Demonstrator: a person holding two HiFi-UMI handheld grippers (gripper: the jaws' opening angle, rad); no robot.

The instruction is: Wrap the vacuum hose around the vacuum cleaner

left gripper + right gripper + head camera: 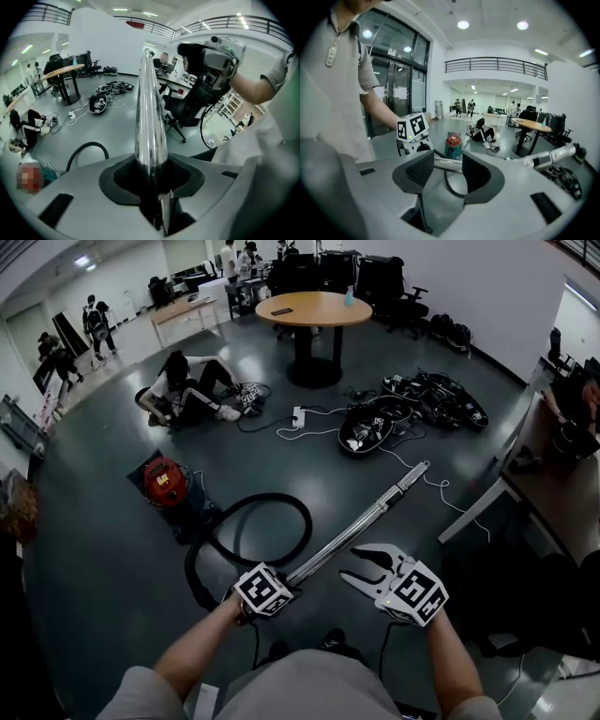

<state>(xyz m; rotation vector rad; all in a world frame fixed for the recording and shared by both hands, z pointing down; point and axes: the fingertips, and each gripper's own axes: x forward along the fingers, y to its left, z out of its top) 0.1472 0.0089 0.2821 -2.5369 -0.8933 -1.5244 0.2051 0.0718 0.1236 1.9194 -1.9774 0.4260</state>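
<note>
The red vacuum cleaner (167,482) stands on the dark floor to my left, and its black hose (272,512) lies in a loop beside it. A long shiny metal wand (361,521) slants from my left gripper (281,583) up toward the right. In the left gripper view the left gripper (151,176) is shut on the wand (150,108), both pads against the tube. My right gripper (351,565) hangs open just right of the wand, jaws pointing at it. In the right gripper view the right gripper (447,171) has a wide gap; the wand (447,164) crosses beyond it, untouched.
A person (187,390) sits on the floor behind the vacuum. Cables, a power strip (298,416) and black gear (412,409) lie scattered ahead. A round wooden table (314,307) stands farther back, a desk (553,465) at the right, and more people along the far wall.
</note>
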